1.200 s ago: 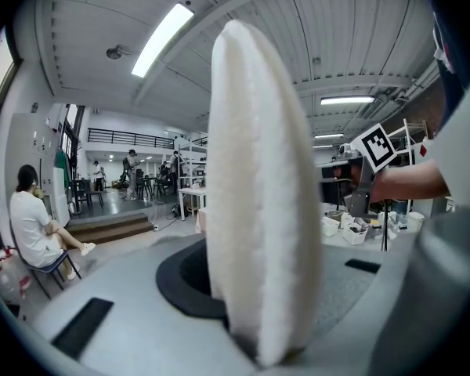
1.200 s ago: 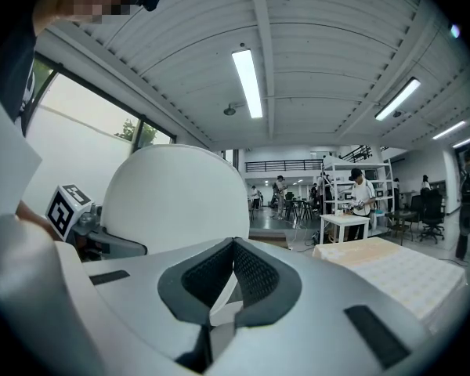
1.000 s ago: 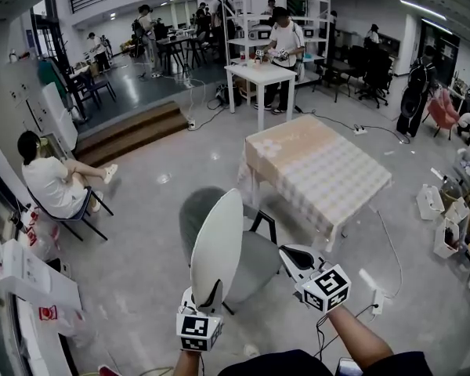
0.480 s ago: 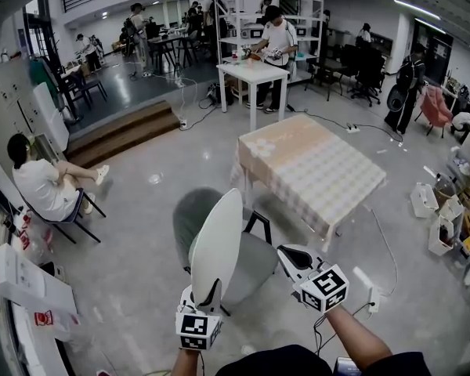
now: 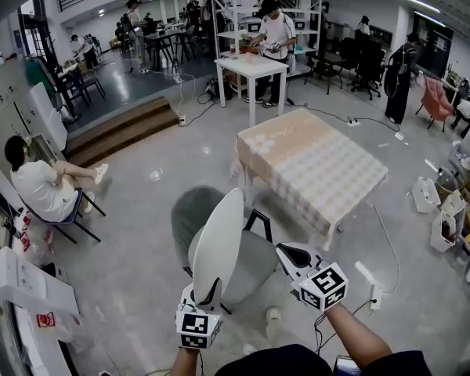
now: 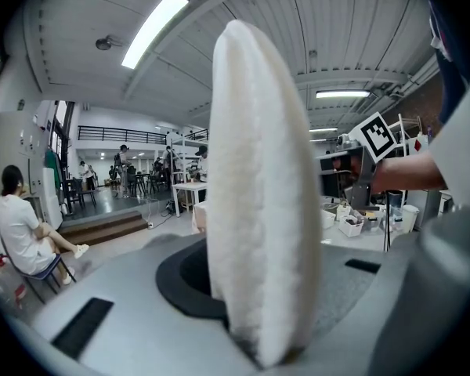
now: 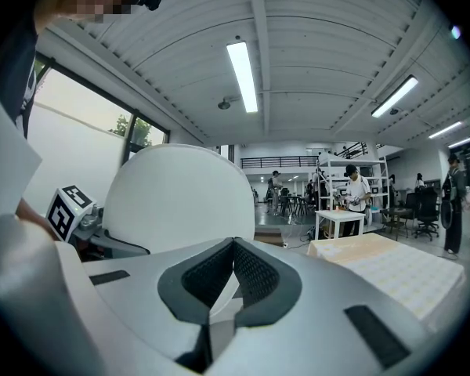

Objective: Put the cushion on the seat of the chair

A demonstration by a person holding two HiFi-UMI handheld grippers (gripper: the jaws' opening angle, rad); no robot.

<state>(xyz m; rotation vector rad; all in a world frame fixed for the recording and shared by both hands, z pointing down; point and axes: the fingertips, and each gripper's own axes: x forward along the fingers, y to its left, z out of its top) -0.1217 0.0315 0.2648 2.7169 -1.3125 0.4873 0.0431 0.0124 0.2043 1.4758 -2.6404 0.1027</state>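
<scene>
The left gripper [image 5: 204,296] has its narrow jaws pinched on the lower rim of the white cushion [image 6: 262,202], holding it upright on edge, probably ready to tip flat. The cushion stands low and centre in the head view, against the grey chair [image 5: 254,266], not yet on its seat. The right gripper [image 7: 233,245] is closed and empty at lower right. Around them are a polished grey floor [image 5: 141,233] and a checked table [image 5: 317,167].

The white round cushion [image 6: 258,194] is showing a fuzzy, napped cloth surface. The grey shell chair [image 5: 254,269] is looking like smooth, matt plastic. The pale grey floor [image 5: 141,233] is gleaming, polished and reflecting lights. The checked tablecloth [image 5: 321,171] is hanging soft and matt.
</scene>
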